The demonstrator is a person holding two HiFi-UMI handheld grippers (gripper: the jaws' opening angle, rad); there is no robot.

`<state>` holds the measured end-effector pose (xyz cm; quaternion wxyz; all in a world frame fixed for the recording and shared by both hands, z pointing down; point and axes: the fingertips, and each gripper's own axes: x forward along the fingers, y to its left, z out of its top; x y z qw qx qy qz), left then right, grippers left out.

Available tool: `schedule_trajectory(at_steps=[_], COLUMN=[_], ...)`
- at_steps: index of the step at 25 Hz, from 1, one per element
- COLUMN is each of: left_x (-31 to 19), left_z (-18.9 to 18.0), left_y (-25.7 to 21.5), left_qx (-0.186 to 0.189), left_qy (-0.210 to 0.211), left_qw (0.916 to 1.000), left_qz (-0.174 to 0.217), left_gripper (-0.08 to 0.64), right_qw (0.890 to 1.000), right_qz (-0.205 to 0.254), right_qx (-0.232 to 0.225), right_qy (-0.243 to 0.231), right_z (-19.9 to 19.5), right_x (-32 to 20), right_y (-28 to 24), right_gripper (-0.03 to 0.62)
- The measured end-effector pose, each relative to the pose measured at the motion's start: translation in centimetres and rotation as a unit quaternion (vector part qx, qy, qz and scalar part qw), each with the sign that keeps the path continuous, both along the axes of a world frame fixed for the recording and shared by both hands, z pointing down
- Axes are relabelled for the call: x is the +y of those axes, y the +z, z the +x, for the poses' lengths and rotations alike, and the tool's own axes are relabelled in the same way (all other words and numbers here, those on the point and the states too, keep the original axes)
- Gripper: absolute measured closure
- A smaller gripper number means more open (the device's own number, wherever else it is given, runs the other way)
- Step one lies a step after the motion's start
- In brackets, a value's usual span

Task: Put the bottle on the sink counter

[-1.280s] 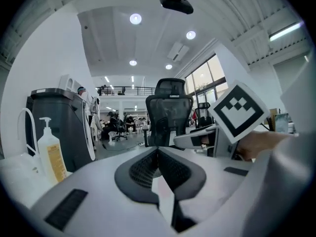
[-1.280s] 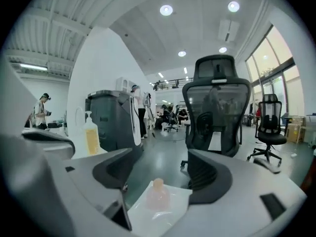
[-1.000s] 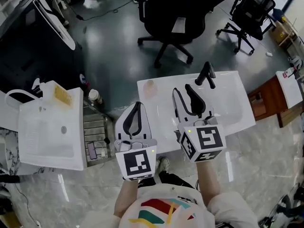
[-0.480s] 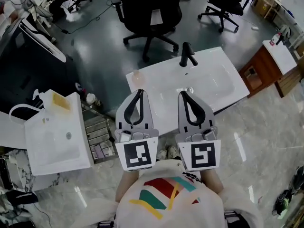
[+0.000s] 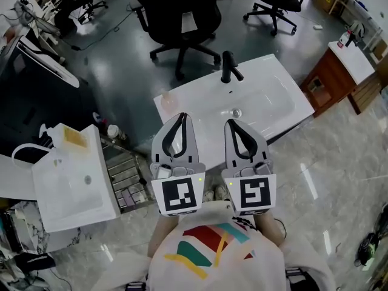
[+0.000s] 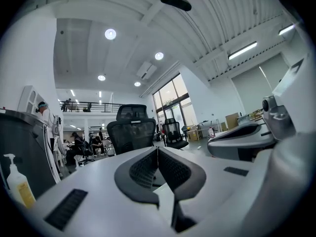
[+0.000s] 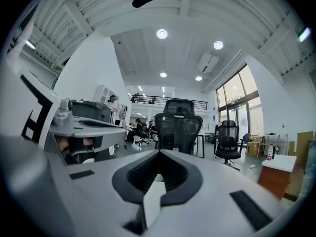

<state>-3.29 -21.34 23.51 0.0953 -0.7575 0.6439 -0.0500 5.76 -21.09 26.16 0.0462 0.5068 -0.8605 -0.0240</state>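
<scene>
Below the head camera, the left gripper (image 5: 180, 116) and the right gripper (image 5: 233, 123) are held side by side, close but apart, both pointing out over the near edge of the white sink counter (image 5: 276, 80). Left gripper: its own view shows the two ribbed pads meeting along a thin seam, with nothing caught between them. Right gripper: jaws likewise drawn fully together and empty (the black pad housings form one closed loop in its view). Sink counter: a rectangular white slab with a shallow basin, a drain (image 5: 236, 112) just beyond the right gripper's tip, and a black faucet (image 5: 228, 67) at the far edge; a pale pinkish round item (image 5: 167, 102), too faint to identify, lies at its left corner. Bottle (image 5: 73, 137): a pump bottle with yellowish contents, standing at the far edge of a separate white basin unit (image 5: 91, 193) at the left of the head view, well apart from both grippers and from the sink counter; the left gripper view shows it upright at its lower left edge. Black office chairs (image 5: 182, 17) stand on the dark floor beyond the counter, and a wooden cabinet (image 5: 320, 80) sits just beside the counter's right end.
</scene>
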Motion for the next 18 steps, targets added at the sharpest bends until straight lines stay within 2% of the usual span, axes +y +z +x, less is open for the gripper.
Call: schedule_trajectory(at_steps=[8,13,18], left_x=[0.1,0.4,0.3], left_z=[0.6,0.3,-0.1], left_y=[0.8,1.2,1.8], left_qx=[-0.004,-0.006,-0.018], left_qy=[0.001,-0.005,-0.009], left_qw=[1.0,0.9998,0.9993], left_qz=[-0.008,-0.019,-0.033], left_gripper=[0.54,0.54,0.54], right_qw=[1.0,1.0,1.0], right_qz=[-0.014,0.009,-0.009], right_qx=[-0.008,0.002,-0.007], right_qy=[-0.001,-0.006,0.002], right_z=[0.3,0.3,0.5], right_x=[0.1,0.3,0.3], right_y=[1.0,0.3,0.8], right_gripper=[0.58,0.58,0.58])
